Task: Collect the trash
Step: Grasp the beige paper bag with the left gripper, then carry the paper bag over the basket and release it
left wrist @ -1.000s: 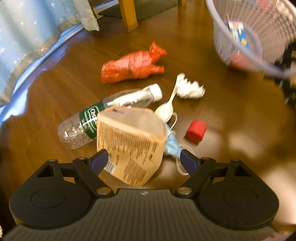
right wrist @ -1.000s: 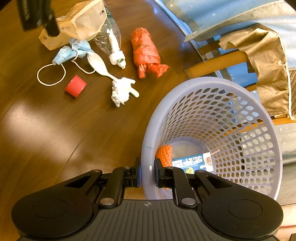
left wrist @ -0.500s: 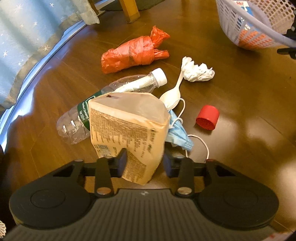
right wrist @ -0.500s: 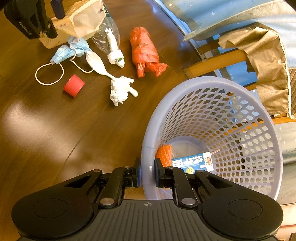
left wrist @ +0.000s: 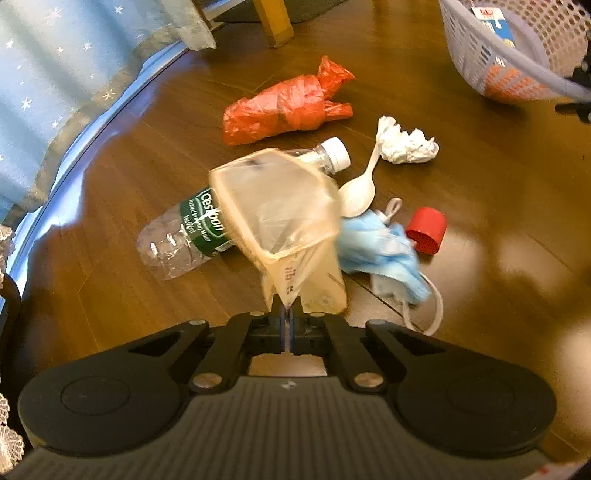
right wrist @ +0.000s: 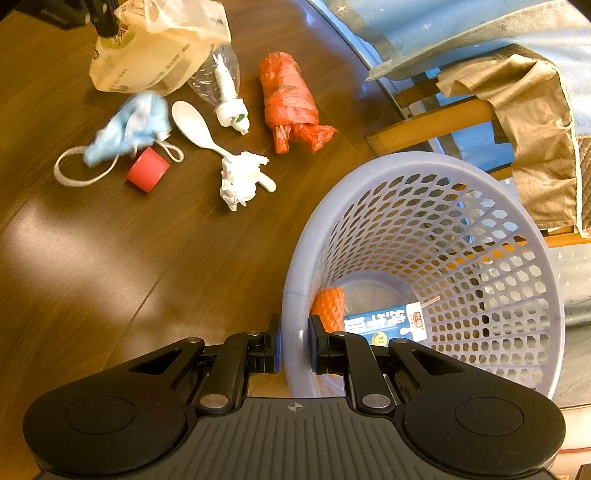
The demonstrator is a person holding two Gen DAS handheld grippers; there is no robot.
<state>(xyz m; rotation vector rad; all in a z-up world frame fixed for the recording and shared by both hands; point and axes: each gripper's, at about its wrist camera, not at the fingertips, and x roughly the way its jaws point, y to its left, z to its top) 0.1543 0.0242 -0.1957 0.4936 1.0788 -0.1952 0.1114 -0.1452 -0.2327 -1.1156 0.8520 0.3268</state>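
A dark wooden surface [left wrist: 480,229] spreads out ahead of me, with a wide bare stretch to the right of the trash and toward me. Its curved edge runs along the left in my left view, bordered by a blue star-patterned cloth [left wrist: 55,74]. A wooden chair leg [left wrist: 273,22] stands beyond the far edge.

My left hand-held gripper [left wrist: 287,325] has just been closing, and its jaws now pinch the bottom corner of a tan paper bag [left wrist: 280,221], which stands up in front of it, slightly blurred. Behind the bag lies a clear bottle [left wrist: 184,229] on its side. Just right of the bag are a crumpled blue mask [left wrist: 380,251], a white spoon [left wrist: 360,192] and a red cap [left wrist: 426,230]. Farther off lie a tissue wad [left wrist: 406,146] and an orange bundle [left wrist: 288,107].

My right hand-held gripper [right wrist: 294,347] clamps the near rim of a lilac mesh basket [right wrist: 480,229], one jaw inside and one outside. The basket sits near the surface's edge, well apart from the trash pile. At its bottom lie a blue carton [right wrist: 386,323] and an orange scrap [right wrist: 328,306]. A tan cloth [right wrist: 535,129] hangs over a chair beyond it.
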